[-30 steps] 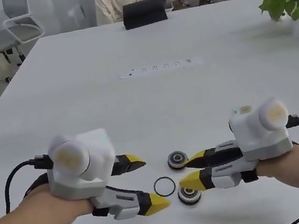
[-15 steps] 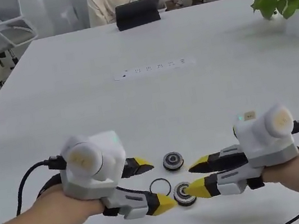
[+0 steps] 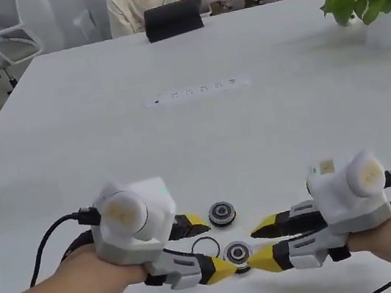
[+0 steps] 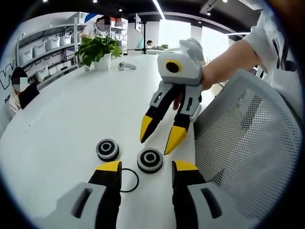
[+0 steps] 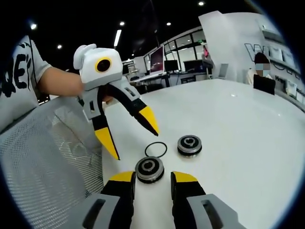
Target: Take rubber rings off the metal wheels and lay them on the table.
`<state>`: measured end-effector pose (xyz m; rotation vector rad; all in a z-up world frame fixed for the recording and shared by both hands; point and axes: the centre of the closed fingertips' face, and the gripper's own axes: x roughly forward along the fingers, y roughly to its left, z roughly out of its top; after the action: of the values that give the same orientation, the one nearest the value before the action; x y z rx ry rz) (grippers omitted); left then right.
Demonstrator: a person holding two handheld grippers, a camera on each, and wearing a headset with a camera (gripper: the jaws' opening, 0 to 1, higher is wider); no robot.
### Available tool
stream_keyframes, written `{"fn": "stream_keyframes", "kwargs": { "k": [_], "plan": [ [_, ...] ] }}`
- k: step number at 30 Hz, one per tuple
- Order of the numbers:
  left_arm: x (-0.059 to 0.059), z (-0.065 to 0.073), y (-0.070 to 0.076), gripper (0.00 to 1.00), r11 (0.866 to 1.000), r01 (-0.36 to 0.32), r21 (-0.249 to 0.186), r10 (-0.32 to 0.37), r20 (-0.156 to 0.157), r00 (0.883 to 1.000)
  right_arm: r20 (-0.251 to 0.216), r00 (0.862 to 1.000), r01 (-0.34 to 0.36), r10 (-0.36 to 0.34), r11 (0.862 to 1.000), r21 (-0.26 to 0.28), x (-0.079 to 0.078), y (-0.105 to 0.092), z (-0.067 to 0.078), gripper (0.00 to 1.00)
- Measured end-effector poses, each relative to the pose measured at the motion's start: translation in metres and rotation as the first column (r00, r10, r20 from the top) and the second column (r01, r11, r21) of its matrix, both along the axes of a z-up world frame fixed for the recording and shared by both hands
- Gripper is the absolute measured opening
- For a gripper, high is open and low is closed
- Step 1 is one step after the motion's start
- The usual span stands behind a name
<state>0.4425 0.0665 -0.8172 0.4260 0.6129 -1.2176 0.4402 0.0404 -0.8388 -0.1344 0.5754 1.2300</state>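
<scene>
Facing the nearer silver metal wheel [image 3: 237, 252], black rubber band still seated around it, flat on the white tabletop [image 3: 179, 134] close to the front edge and right between the tips of both tools. Just beside it, a loose thin black rubber ring [image 3: 205, 247], already laid down. A little beyond, a second ringed metal wheel [image 3: 222, 214], not yet stripped.

Holding nothing in the left yellow-tipped black-and-white gripper [image 3: 219, 247], with jaws spread wide. Same for the right yellow-tipped gripper [image 3: 253, 244]: jaws well apart, empty, pointing in at the wheel from the opposite side.

Most likely set up to pin and peel. Pin the wheel's metal body with one gripper, closing across the rim to stop any skating on the smooth surface. Hook a single yellow tip of the other under the rubber's edge, then roll it up and over the rim rather than tugging straight out. Steer clear of the loose ring to avoid dragging it along. Lay the freed ring flat next to the first.
</scene>
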Motion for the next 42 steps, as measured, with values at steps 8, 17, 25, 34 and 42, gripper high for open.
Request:
{"fn": "stream_keyframes", "kwargs": {
  "k": [8, 17, 25, 34, 42],
  "plan": [
    [-0.001, -0.006, -0.006, 0.34, 1.0, 0.002, -0.004, -0.002, -0.019, 1.0, 0.002, 1.0, -0.015, 0.015, 1.0, -0.02, -0.004, 0.002, -0.009, 0.24],
    [-0.004, -0.014, -0.01, 0.29, 1.0, 0.008, 0.003, -0.008, -0.033, 0.999, 0.008, 1.0, -0.014, 0.014, 1.0, -0.022, -0.006, 0.005, -0.012, 0.2],
    [-0.003, -0.016, -0.013, 0.2, 1.0, 0.004, 0.0, -0.004, -0.039, 0.999, 0.01, 1.0, -0.009, 0.009, 0.999, -0.034, -0.005, 0.003, -0.015, 0.17],
    [-0.004, -0.019, -0.018, 0.15, 1.0, 0.009, -0.001, -0.01, -0.036, 0.999, 0.011, 1.0, -0.001, 0.001, 1.0, -0.026, -0.005, 0.002, -0.015, 0.16],
    [-0.003, -0.02, -0.02, 0.1, 1.0, 0.015, 0.011, -0.015, 0.01, 1.0, 0.012, 1.0, 0.006, -0.005, 1.0, -0.025, -0.006, 0.002, -0.016, 0.14]
  ]
}}
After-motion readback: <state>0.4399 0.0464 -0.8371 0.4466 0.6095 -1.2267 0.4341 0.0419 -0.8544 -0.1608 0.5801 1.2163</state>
